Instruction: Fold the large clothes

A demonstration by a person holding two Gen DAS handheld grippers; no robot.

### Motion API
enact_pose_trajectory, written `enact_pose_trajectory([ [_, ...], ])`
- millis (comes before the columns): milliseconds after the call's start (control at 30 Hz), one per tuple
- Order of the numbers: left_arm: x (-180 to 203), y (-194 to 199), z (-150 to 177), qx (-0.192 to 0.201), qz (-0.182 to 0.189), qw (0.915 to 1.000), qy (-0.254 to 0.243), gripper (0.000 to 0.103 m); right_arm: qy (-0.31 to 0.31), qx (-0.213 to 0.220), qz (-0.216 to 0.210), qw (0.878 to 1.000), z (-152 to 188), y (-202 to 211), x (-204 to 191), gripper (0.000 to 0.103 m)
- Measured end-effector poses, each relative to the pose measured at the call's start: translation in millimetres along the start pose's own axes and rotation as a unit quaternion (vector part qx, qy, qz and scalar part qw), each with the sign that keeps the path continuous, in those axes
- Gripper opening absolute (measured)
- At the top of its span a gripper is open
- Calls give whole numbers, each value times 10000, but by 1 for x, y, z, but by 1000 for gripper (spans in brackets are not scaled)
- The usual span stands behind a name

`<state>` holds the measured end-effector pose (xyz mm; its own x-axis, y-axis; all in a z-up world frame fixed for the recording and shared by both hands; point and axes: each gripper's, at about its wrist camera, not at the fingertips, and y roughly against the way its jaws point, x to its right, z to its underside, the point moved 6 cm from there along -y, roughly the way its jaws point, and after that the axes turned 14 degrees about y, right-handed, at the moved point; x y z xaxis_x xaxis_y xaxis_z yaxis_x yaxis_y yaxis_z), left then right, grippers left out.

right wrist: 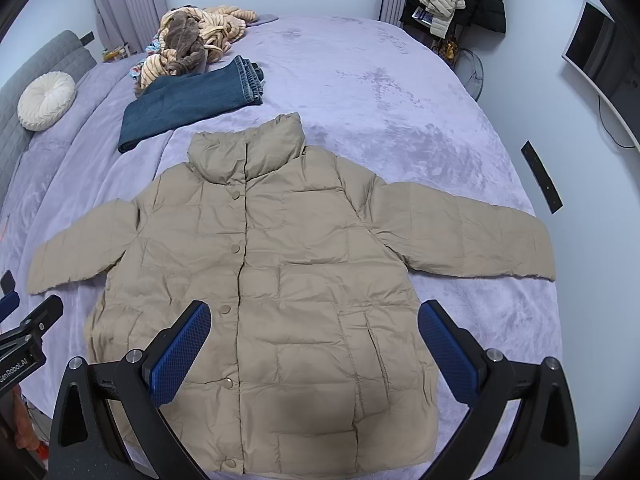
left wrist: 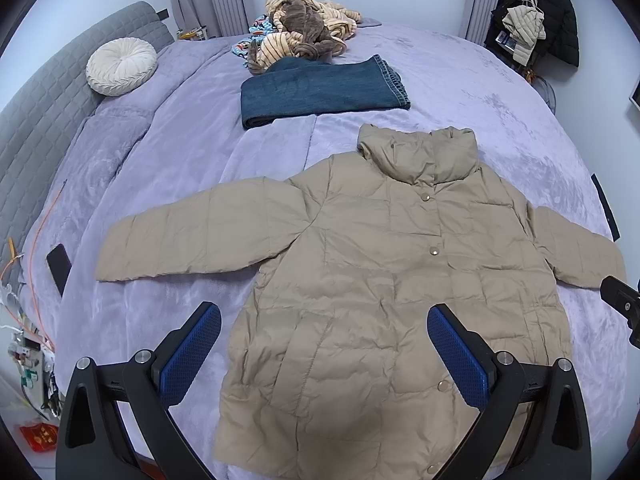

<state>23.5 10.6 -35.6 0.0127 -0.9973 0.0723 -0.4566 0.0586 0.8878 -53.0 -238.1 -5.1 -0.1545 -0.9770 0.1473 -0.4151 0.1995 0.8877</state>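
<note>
We read "enRobot.AI" on our left gripper [right wrist: 24, 344]. The beige quilted puffer jacket [left wrist: 372, 292] lies flat on the lavender plush bedspread [left wrist: 168, 184], collar toward twelve o'clock, sleeves at three and nine. Both grippers, left [left wrist: 324, 352] and right [right wrist: 314, 346], spread wide, empty.

The puffer jacket's [left wrist: 360, 280] hem runs off the bottom edge of the left wrist view, and its lower corners sit behind the left gripper's [left wrist: 324, 352] black frame. In the right wrist view the hem [right wrist: 248, 468] is likewise partly covered by the right gripper's [right wrist: 314, 344] frame. The right gripper shows only as a black sliver [left wrist: 622, 304] at the left view's edge. The clutter [left wrist: 28, 356] beside the bed is too small to identify. The striped heap [left wrist: 304, 32] hides part of the folded jeans [left wrist: 320, 88].
</note>
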Motion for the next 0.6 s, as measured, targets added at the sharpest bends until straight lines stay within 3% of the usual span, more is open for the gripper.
enact_pose_trajectory([
  [600, 0, 0, -2, 7, 11, 10000, 10, 103, 21, -9, 17, 10000, -1, 0, -6, 103],
])
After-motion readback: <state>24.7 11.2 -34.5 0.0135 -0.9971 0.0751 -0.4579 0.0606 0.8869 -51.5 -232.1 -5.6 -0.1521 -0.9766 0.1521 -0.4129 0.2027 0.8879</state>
